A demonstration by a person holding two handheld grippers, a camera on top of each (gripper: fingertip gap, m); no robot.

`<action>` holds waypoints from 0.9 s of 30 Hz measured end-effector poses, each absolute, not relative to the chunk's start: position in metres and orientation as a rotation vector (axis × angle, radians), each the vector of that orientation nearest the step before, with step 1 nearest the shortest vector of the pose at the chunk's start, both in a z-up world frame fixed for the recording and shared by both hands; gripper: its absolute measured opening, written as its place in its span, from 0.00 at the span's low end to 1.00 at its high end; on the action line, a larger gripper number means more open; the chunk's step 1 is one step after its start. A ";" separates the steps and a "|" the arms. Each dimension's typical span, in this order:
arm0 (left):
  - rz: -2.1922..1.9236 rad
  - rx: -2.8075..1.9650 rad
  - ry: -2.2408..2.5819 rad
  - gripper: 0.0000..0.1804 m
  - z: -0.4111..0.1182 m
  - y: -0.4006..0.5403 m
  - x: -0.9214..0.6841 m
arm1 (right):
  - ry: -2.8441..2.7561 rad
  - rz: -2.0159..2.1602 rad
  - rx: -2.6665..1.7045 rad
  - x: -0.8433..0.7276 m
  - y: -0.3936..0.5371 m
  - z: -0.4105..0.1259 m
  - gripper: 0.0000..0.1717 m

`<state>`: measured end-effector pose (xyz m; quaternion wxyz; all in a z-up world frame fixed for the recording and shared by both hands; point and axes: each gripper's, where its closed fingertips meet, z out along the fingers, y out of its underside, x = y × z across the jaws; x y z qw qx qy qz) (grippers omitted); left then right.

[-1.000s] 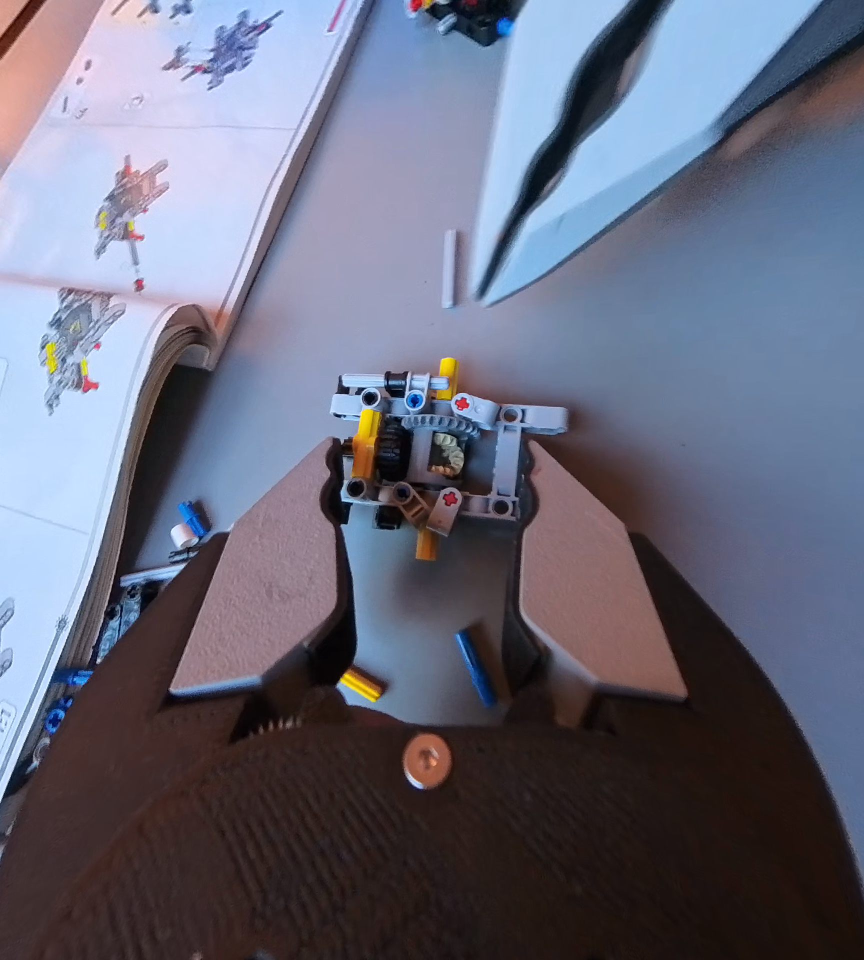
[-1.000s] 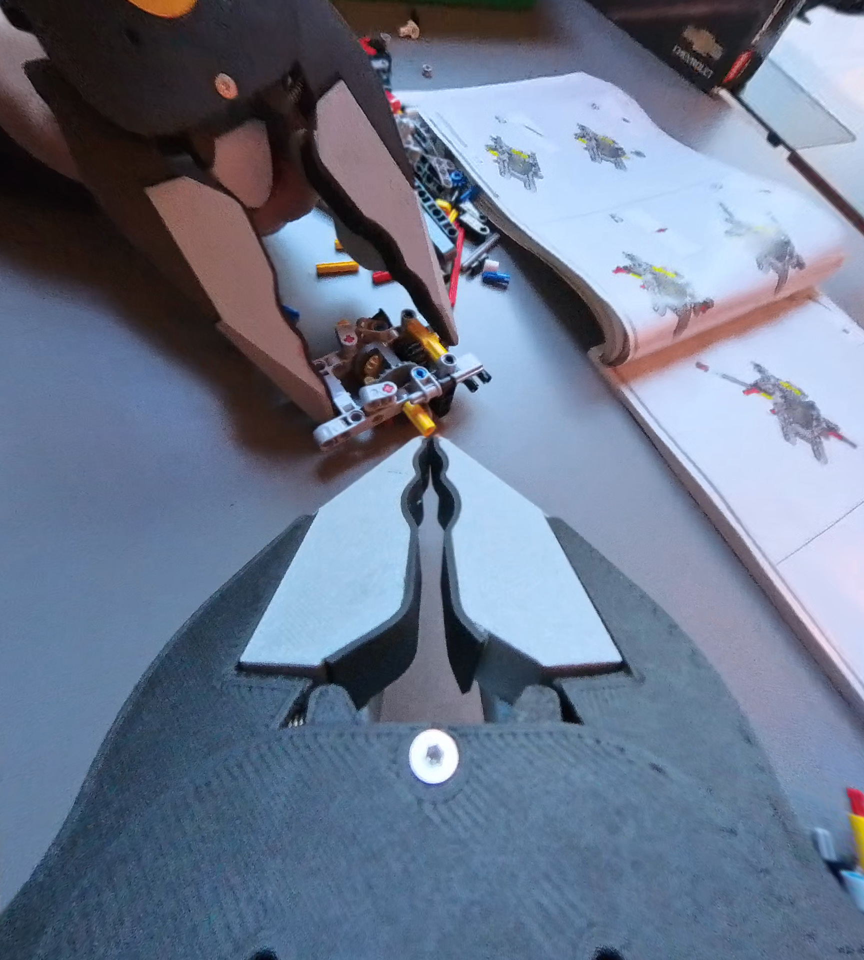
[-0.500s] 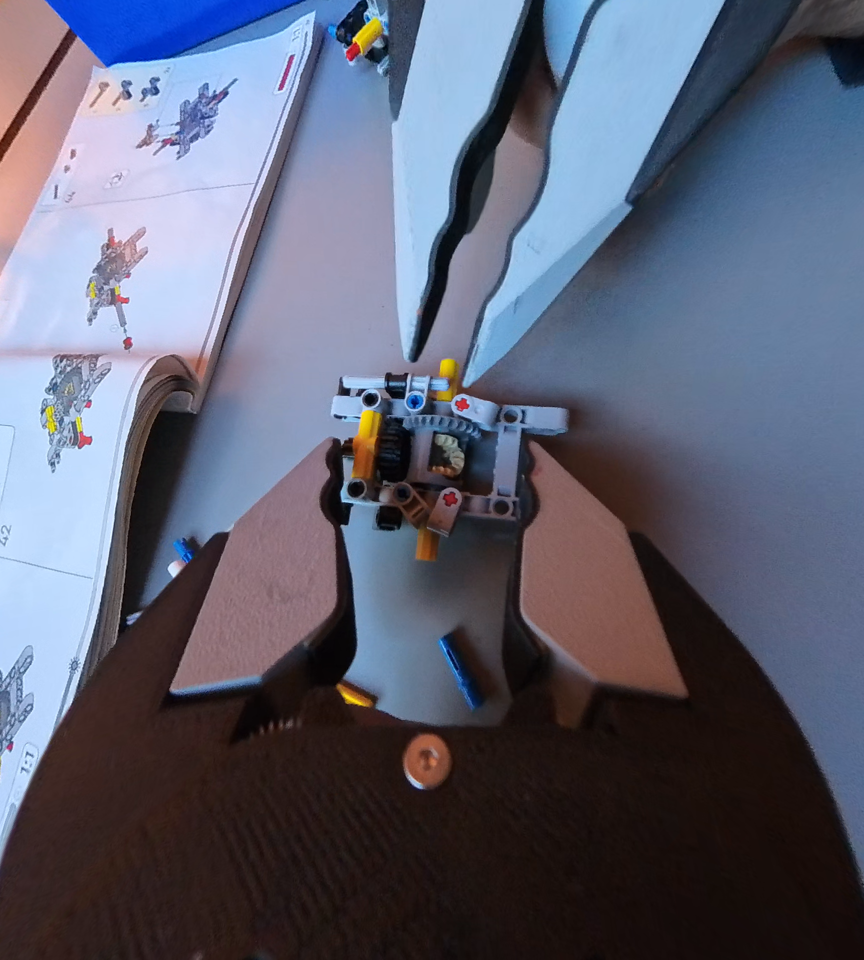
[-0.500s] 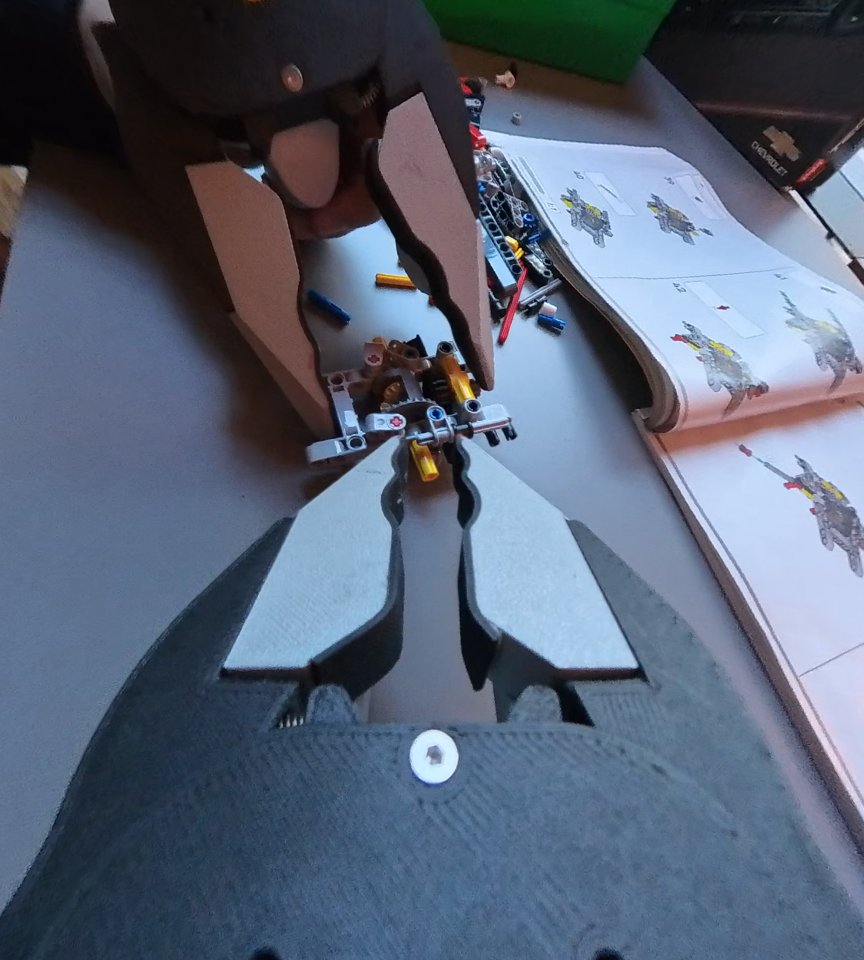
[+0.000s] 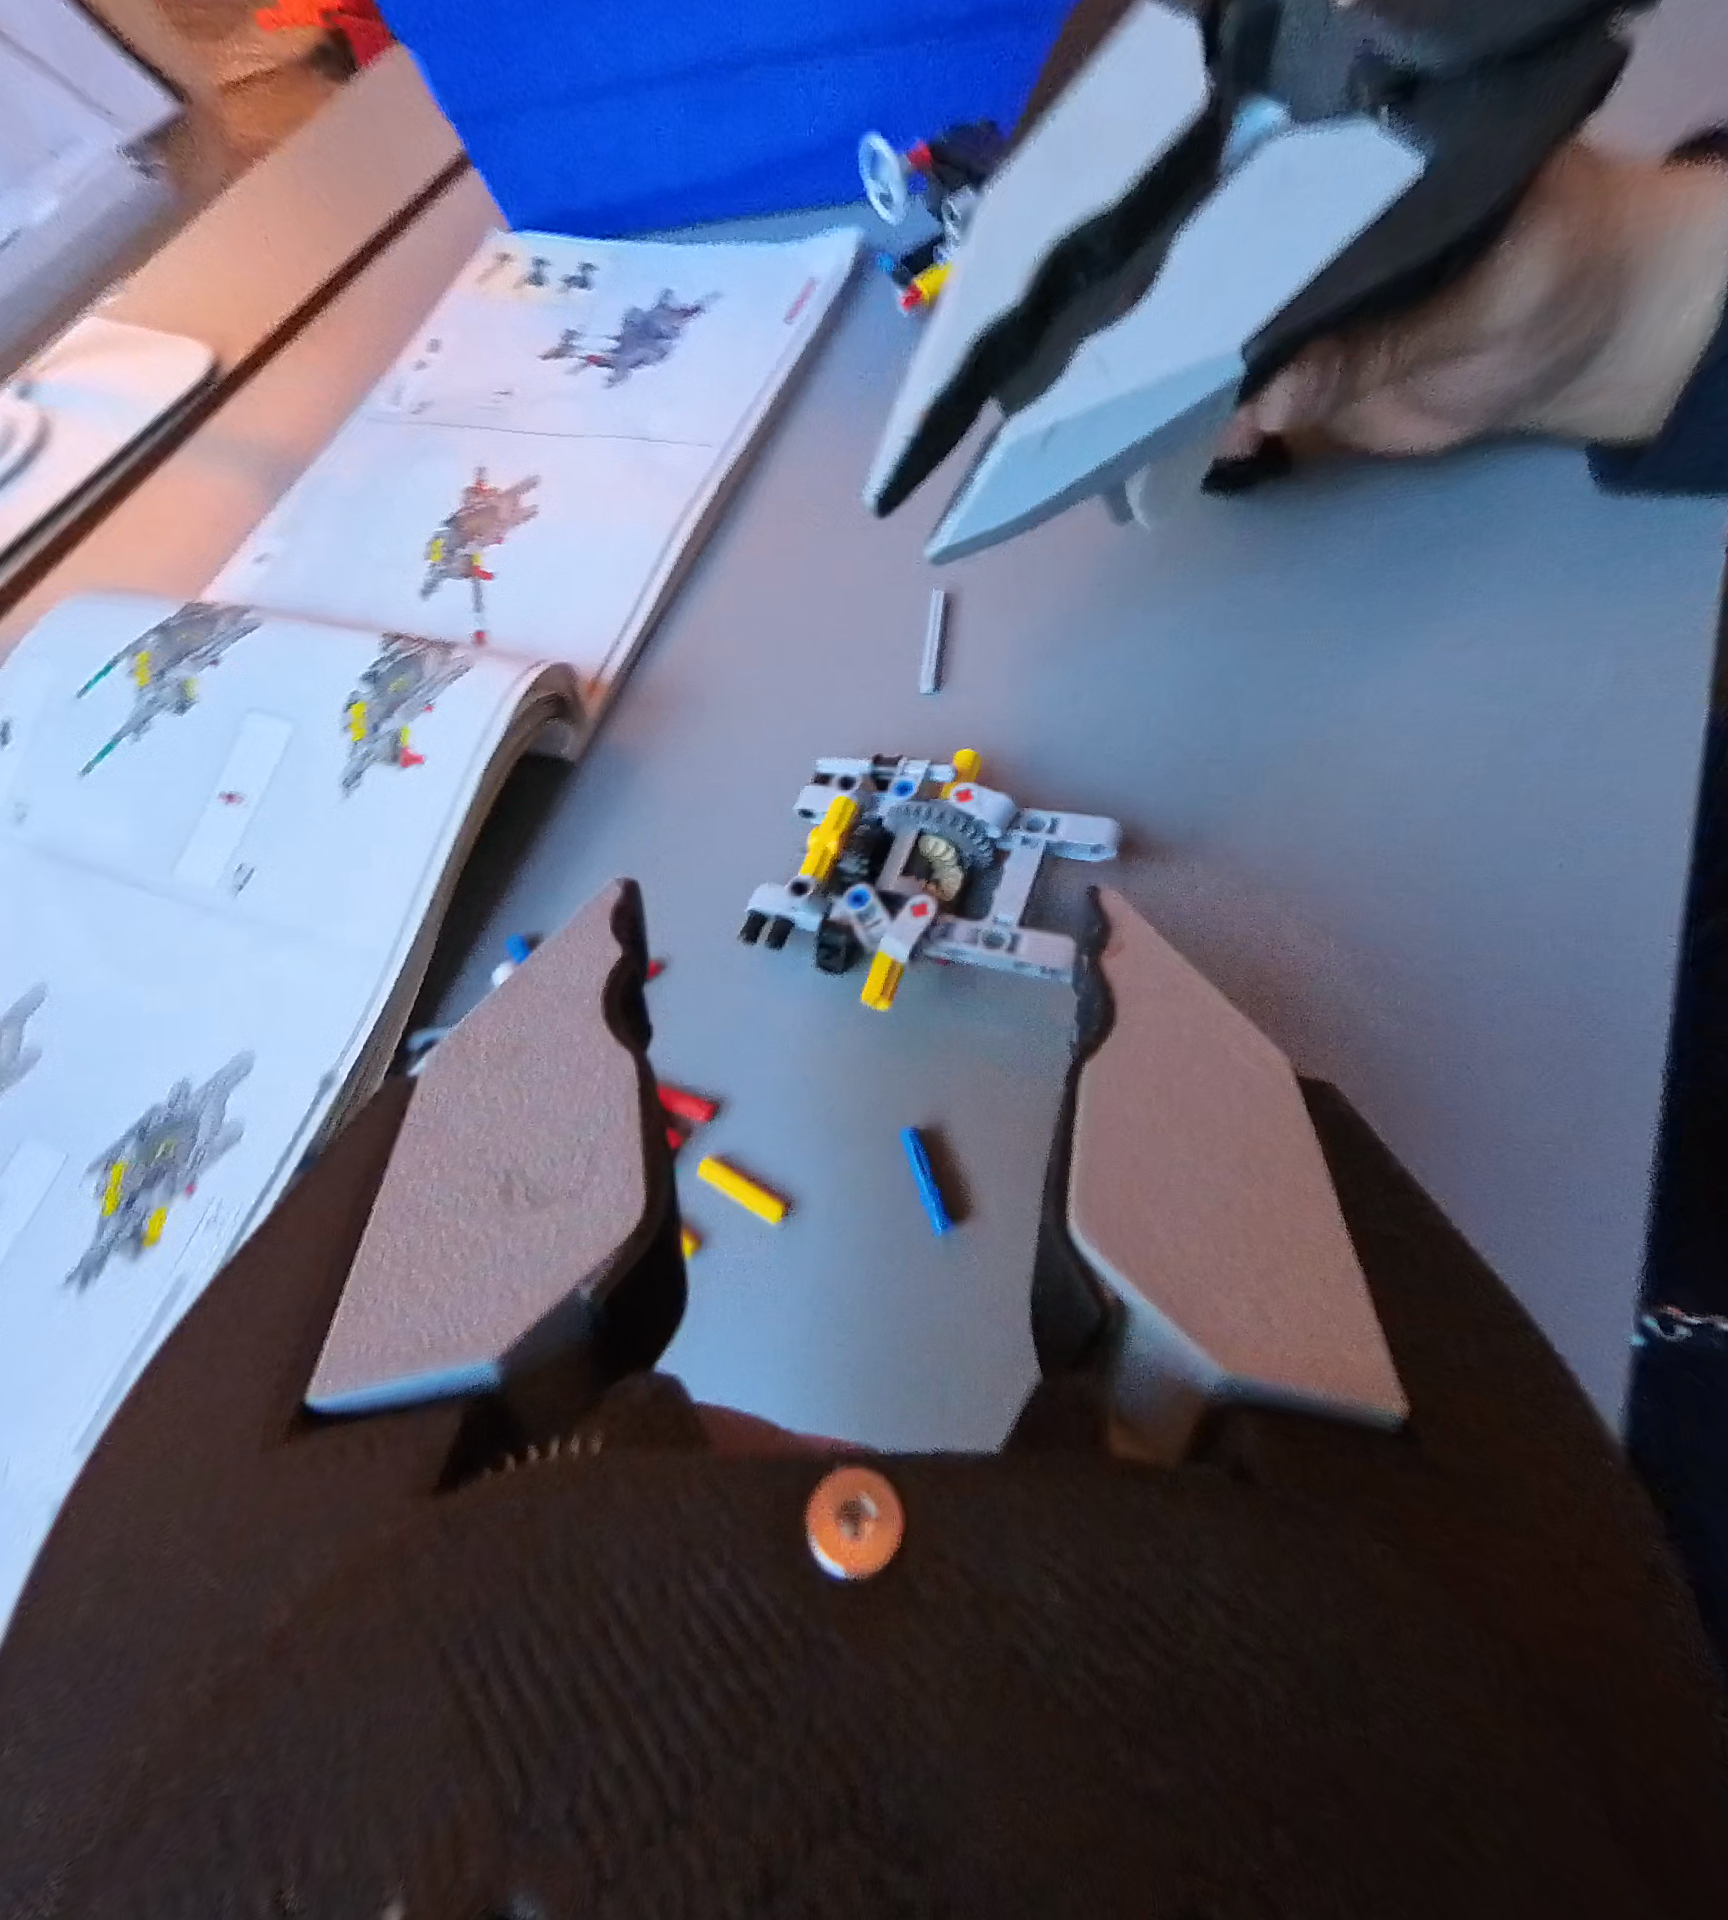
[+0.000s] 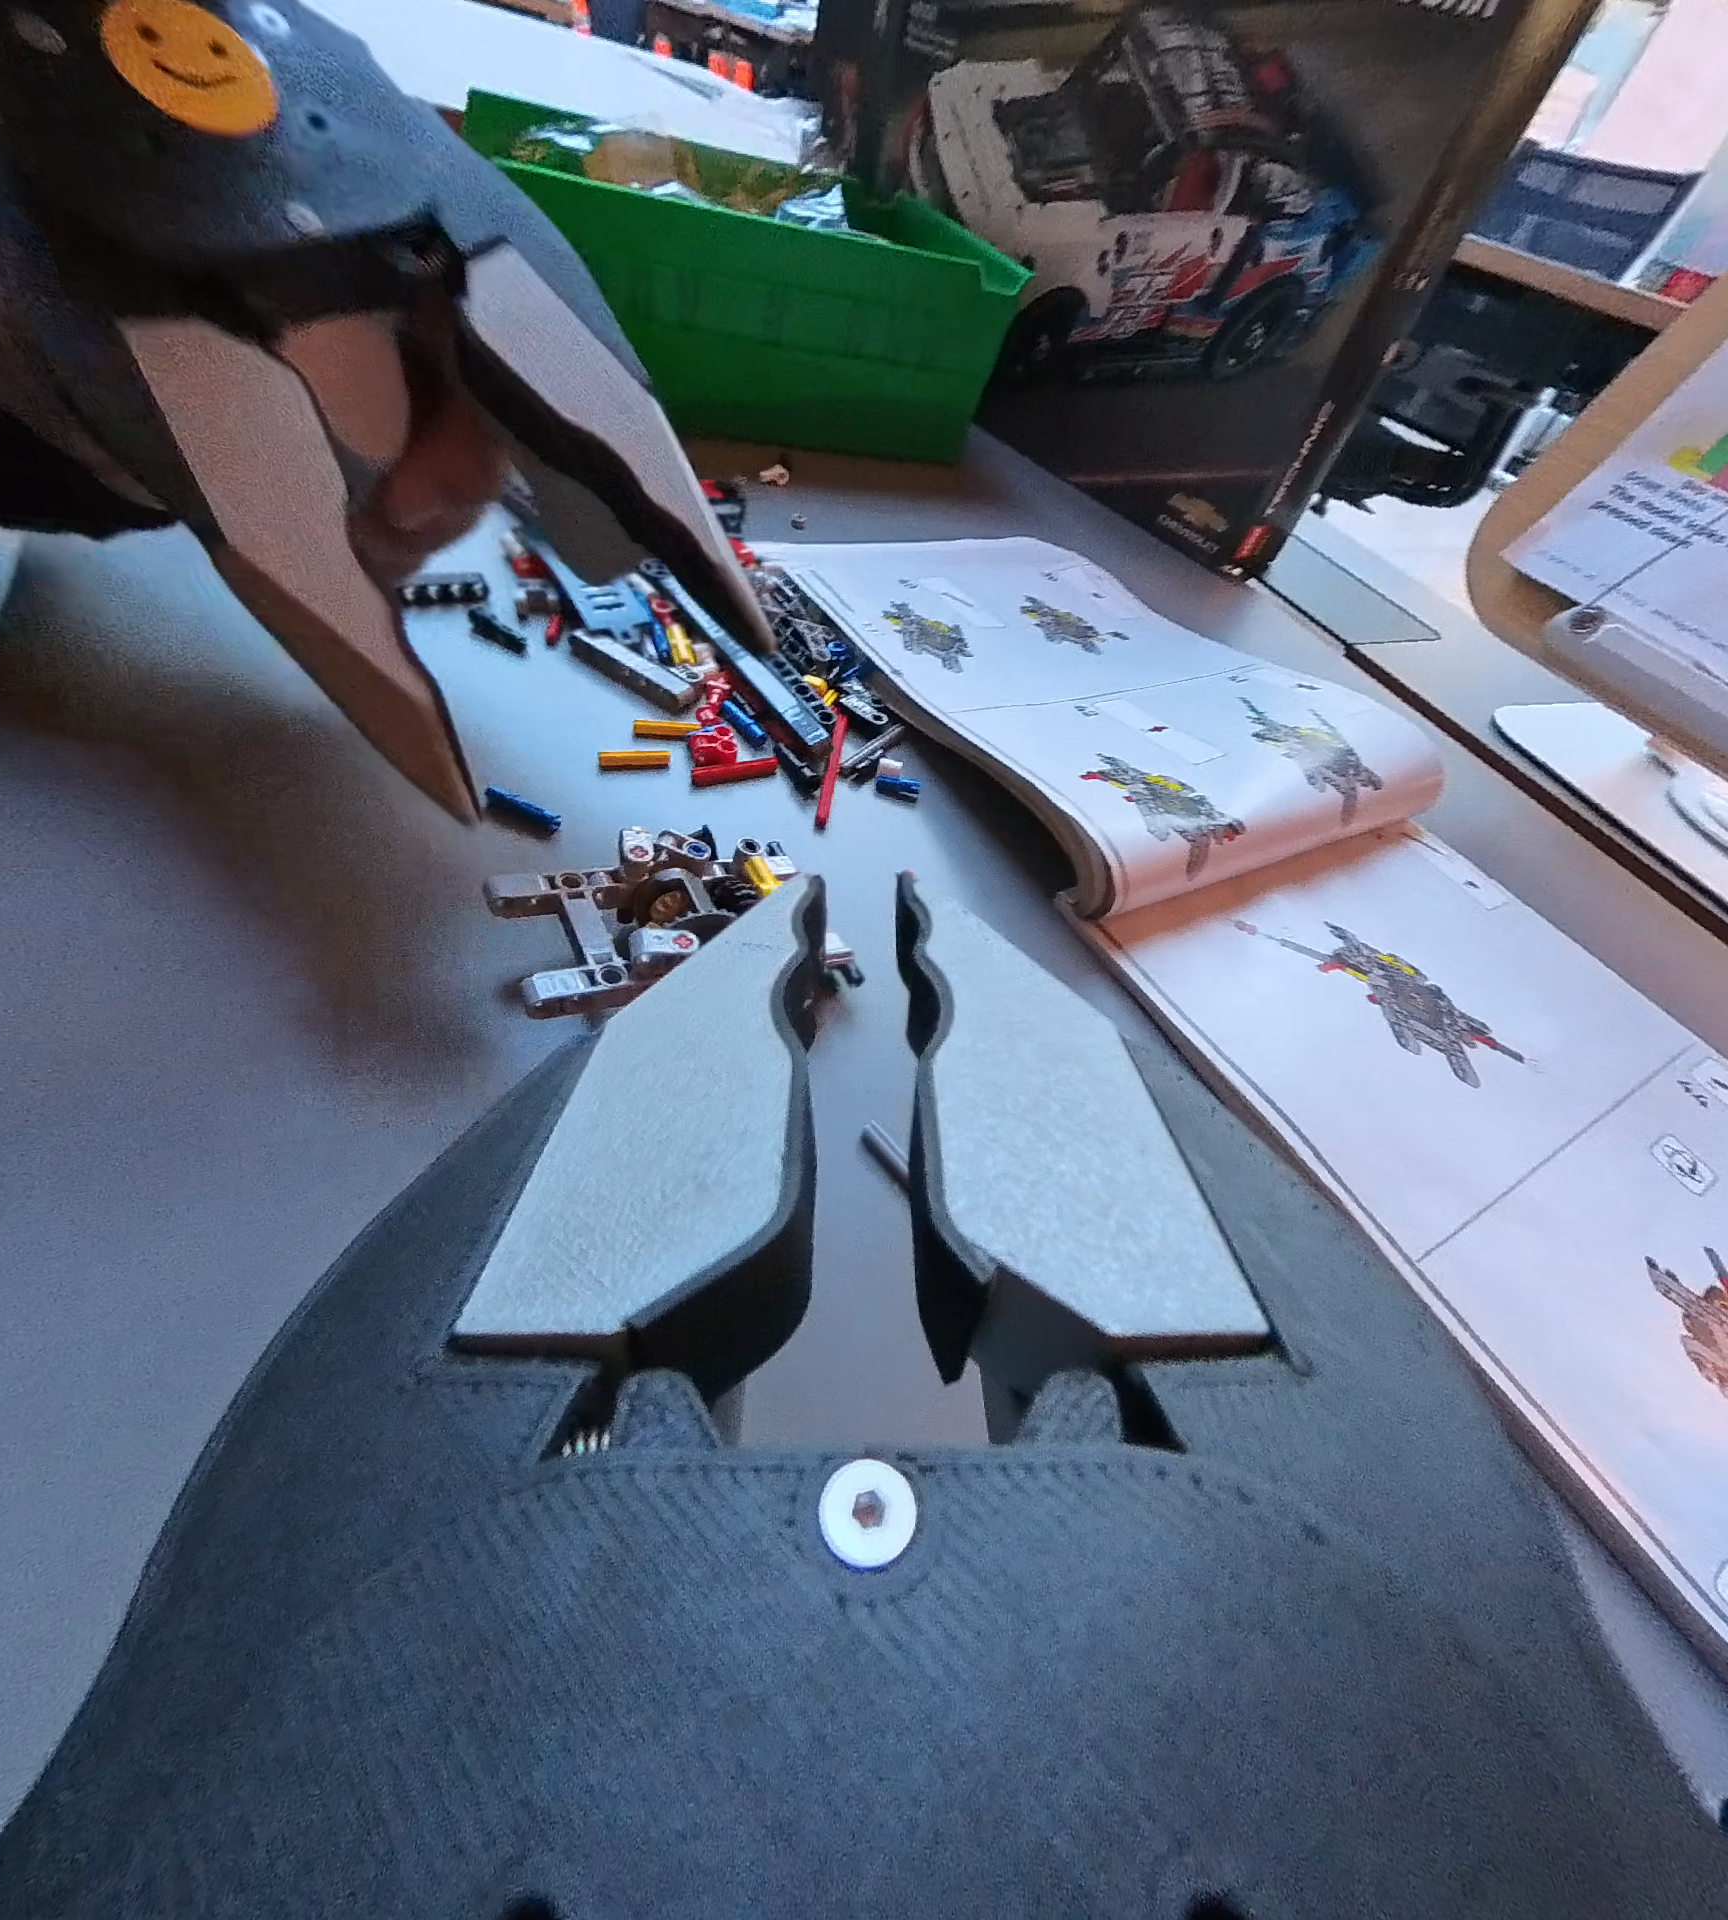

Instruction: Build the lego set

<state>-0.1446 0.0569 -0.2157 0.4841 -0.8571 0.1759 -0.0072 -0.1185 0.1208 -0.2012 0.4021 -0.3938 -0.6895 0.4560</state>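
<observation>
The small grey lego assembly (image 5: 927,862) with yellow axles and a gear lies on the grey table (image 5: 1307,779), free of both grippers. My left gripper (image 5: 860,899) is wide open just behind it, and neither pad touches it. It also shows in the right wrist view (image 6: 611,727), raised above the table. My right gripper (image 6: 858,894) has its jaws a little apart with nothing between them, just right of the assembly (image 6: 631,914). In the left wrist view it (image 5: 912,530) hovers beyond a light grey axle (image 5: 933,642) lying on the table.
An open instruction book (image 5: 268,831) lies to the left of the assembly (image 6: 1203,727). Loose parts (image 6: 725,675) are piled by it; a yellow axle (image 5: 740,1188) and blue pin (image 5: 927,1179) lie between my left fingers. A green bin (image 6: 787,301), set box (image 6: 1182,229) and monitor (image 6: 1670,520) stand behind. Across from one pair of fingers to the other is roughly 8 centimetres. The left gripper is farther from the light grey axle (image 5: 933,642), some 12 centimetres, than the right, some 8 centimetres.
My left gripper let go of the assembly, opened wider and drew back. My right gripper opened at the assembly's yellow axle, then pulled away empty. The assembly stays on the table.
</observation>
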 end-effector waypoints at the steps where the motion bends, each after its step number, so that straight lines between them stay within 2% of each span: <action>1: -0.029 -2.073 0.373 0.45 -0.208 0.049 -0.152 | -1.728 1.151 -1.003 -0.119 0.123 -0.200 0.06; 10: 0.071 -1.942 -0.162 0.40 -0.144 -0.069 -0.269 | -1.623 1.175 -1.088 -0.123 0.136 -0.194 0.08; 16: 0.116 -2.160 -0.311 0.35 -0.188 -0.116 -0.290 | -1.596 1.175 -1.102 -0.124 0.135 -0.192 0.11; 22: 0.065 -2.265 -0.273 0.33 -0.232 -0.101 -0.268 | -1.591 1.202 -1.114 -0.124 0.134 -0.191 0.13; 27: 0.032 -2.356 -0.177 0.31 -0.247 -0.084 -0.248 | -1.577 1.217 -1.123 -0.124 0.135 -0.190 0.13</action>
